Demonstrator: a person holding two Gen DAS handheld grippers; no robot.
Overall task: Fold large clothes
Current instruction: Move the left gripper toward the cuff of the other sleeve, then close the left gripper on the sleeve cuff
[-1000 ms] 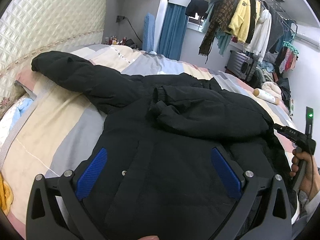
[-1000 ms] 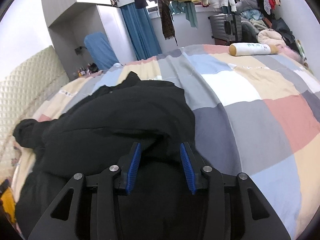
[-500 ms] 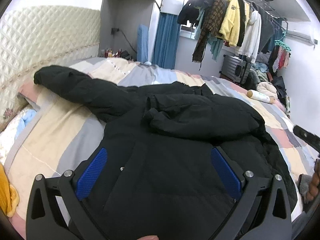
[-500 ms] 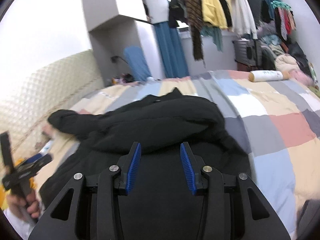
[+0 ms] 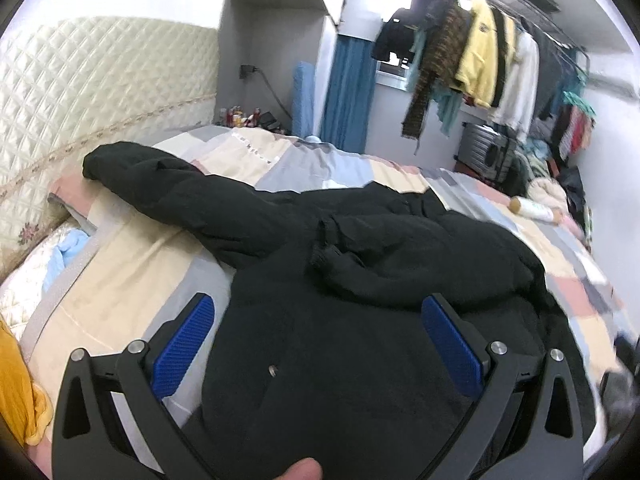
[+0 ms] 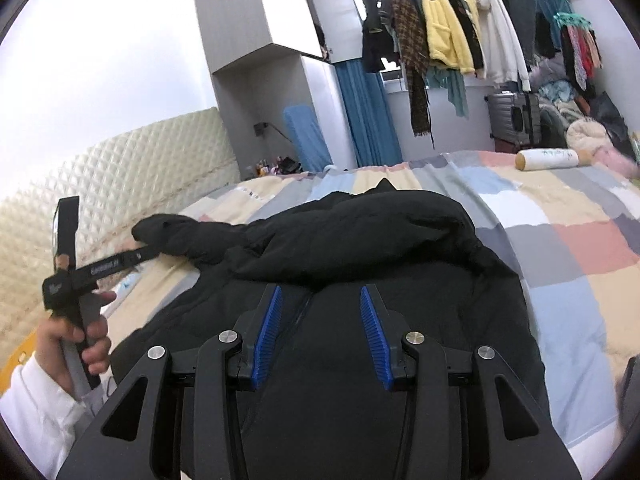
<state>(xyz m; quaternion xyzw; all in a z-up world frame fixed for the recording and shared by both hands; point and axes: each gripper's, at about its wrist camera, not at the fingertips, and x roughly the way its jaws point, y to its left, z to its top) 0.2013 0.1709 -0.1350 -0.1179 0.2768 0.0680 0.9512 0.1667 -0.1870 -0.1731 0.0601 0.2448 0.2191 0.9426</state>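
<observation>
A large black padded jacket lies on the patchwork bed. One sleeve stretches out to the far left toward the headboard. The other sleeve is folded across the chest. My left gripper is wide open and empty, held above the jacket's body. My right gripper is open with a narrower gap, empty, above the jacket. The left gripper's handle shows at the left of the right wrist view, in a hand.
The patchwork quilt covers the bed. A quilted headboard is on the left, with pillows below it. A white cylinder lies at the far right. A rack of hanging clothes stands behind, and a yellow cloth lies at the near left.
Both grippers have lifted and drawn back from the jacket. The right wrist view has swung up and left, so the left gripper's handle shows. The jacket has not moved.
</observation>
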